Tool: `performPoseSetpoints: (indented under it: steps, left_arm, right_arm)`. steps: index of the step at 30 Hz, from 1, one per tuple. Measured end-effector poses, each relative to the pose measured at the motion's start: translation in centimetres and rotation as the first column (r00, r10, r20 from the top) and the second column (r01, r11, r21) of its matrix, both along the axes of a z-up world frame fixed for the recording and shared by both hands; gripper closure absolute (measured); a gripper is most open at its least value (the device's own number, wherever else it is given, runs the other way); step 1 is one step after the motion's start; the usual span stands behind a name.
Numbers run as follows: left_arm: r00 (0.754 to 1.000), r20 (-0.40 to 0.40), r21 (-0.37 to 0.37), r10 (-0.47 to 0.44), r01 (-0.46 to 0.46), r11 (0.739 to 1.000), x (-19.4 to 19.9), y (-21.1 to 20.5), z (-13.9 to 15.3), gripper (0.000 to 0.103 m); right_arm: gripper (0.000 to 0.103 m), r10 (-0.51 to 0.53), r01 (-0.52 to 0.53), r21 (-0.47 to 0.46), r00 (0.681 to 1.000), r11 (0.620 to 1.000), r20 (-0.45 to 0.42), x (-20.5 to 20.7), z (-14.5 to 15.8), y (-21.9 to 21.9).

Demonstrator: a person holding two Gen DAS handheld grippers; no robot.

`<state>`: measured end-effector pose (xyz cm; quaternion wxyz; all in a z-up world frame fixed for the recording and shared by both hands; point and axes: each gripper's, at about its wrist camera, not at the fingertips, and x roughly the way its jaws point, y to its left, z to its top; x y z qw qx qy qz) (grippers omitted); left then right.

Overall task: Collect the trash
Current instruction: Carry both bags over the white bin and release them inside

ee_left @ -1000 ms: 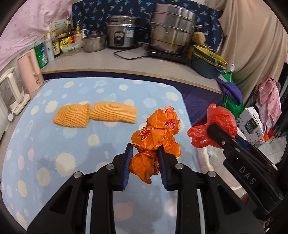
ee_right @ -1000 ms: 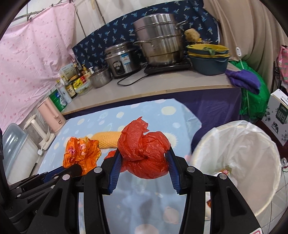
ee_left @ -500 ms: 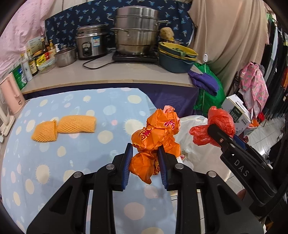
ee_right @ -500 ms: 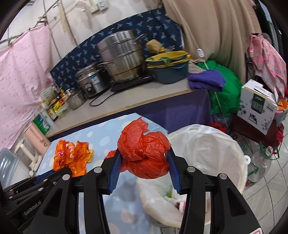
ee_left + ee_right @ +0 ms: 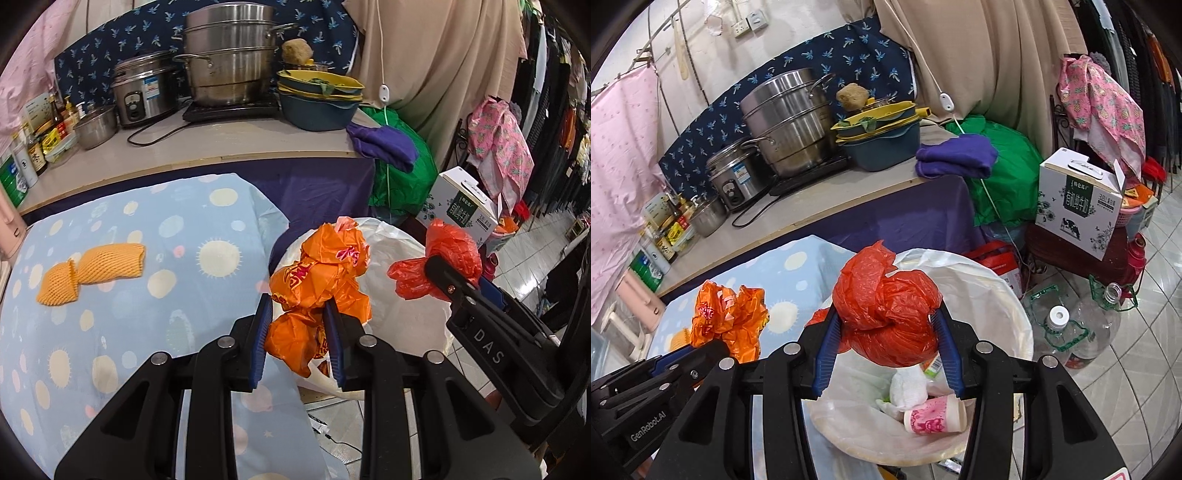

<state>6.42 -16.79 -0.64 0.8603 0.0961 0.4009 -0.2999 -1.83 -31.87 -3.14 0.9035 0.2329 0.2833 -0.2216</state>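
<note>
The right claw is clenched on a crumpled red plastic bag and holds it directly above the open mouth of the trash bin, which stands on the floor just to the right of the table. From there the bag would fall inside, among the paper cup and white tissue already in the bin.

The left claw is grasping a crumpled orange plastic bag. It hangs over the right edge of the table, at the near-left rim of the bin, probably waiting for its turn.

Two orange foam nets lie on the dotted cloth at the far left, still to be collected.

The bags hide much of the bin's inside, and the claw bodies cover the near part of the table. How deep the bin is I cannot tell.
</note>
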Motion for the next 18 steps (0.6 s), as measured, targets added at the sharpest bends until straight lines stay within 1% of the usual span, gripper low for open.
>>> performPoseSetpoints:
  steps: [7, 18]
  left_arm:
    - [1.000, -0.006, 0.013, -0.017, 0.017, 1.000, -0.1, -1.5, -0.3, 0.076]
    - [1.000, -0.016, 0.023, -0.024, 0.024, 0.999, 0.2, -2.3, -0.7, 0.074]
  right_arm:
    - [0.054, -0.020, 0.020, 0.003, 1.000, 1.000, -0.013, -0.4, -0.3, -0.8]
    - [0.053, -0.032, 0.032, 0.006, 0.999, 0.999, -0.009, -0.5, -0.4, -1.1]
